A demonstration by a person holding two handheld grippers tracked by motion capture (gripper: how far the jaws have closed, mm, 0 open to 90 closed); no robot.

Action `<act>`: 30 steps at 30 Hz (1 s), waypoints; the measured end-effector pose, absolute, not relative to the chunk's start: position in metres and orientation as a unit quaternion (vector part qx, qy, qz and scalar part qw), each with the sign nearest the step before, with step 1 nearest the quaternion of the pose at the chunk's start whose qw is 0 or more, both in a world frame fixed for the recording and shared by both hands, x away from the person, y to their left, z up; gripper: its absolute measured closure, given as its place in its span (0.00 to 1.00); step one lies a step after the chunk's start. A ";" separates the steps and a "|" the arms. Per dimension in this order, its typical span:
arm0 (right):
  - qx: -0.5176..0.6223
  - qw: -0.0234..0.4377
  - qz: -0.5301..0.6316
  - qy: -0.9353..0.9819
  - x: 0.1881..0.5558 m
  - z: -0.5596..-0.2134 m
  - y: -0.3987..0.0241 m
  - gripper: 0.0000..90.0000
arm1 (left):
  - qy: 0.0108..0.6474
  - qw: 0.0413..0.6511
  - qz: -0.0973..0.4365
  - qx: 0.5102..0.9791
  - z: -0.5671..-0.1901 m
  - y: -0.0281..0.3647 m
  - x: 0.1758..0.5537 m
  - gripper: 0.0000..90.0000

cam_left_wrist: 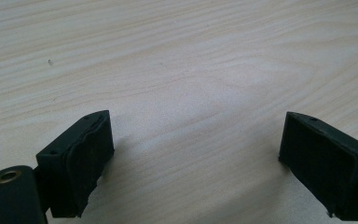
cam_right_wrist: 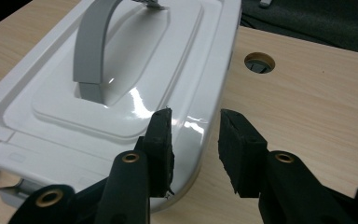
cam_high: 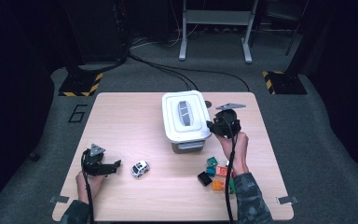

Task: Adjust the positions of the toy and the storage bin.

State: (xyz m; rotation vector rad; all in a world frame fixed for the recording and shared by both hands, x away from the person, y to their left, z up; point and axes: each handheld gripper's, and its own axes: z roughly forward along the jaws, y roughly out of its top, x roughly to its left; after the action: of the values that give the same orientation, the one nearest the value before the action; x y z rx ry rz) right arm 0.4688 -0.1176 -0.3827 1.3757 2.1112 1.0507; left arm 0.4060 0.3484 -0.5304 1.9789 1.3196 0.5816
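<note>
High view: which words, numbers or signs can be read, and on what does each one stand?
"6": dark figure on the grey floor, left of the table's far left corner.
Yellow-and-black hazard stripes, no words: on two dark base plates on the floor.
White box lid, toy car, coloured blocks: any print is too small to read.

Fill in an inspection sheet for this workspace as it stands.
Surface: wooden table, bare grain, one round hole.
Job's things: white lidded box, lid on, handle raised.
Clutter: toy car; coloured blocks near the front right.
Grippers: left claw open over bare wood; right claw at the lid's edge, narrow gap, gripping nothing.
Cables: one trails from each claw; more on the floor behind.
Surroundings: grey carpet, metal stand, striped bases.
</note>
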 end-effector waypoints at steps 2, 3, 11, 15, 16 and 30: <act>0.489 0.200 0.378 0.760 0.474 -0.384 -0.119 0.70 | 0.507 0.340 0.223 0.760 -0.530 0.348 0.406 0.11; 0.488 0.193 0.378 0.763 0.478 -0.386 -0.119 0.70 | 0.507 0.340 0.223 0.760 -0.530 0.348 0.406 0.11; 0.484 0.180 0.376 0.769 0.472 -0.396 -0.115 0.75 | 0.504 0.339 0.222 0.762 -0.530 0.348 0.406 0.11; 0.488 0.182 0.377 0.766 0.459 -0.394 -0.112 0.76 | 0.504 0.337 0.220 0.765 -0.530 0.349 0.406 0.11; 0.488 0.184 0.377 0.765 0.456 -0.393 -0.110 0.75 | 0.503 0.336 0.220 0.765 -0.530 0.349 0.406 0.11; 0.474 0.178 0.412 0.757 0.429 -0.395 -0.106 0.64 | 0.504 0.341 0.222 0.762 -0.530 0.348 0.406 0.11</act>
State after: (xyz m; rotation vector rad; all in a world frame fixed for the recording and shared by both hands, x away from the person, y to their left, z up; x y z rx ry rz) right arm 0.4288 -0.1058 -0.3946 1.3405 2.1415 1.1666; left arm 0.4064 0.3484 -0.5303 1.9828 1.3105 0.5764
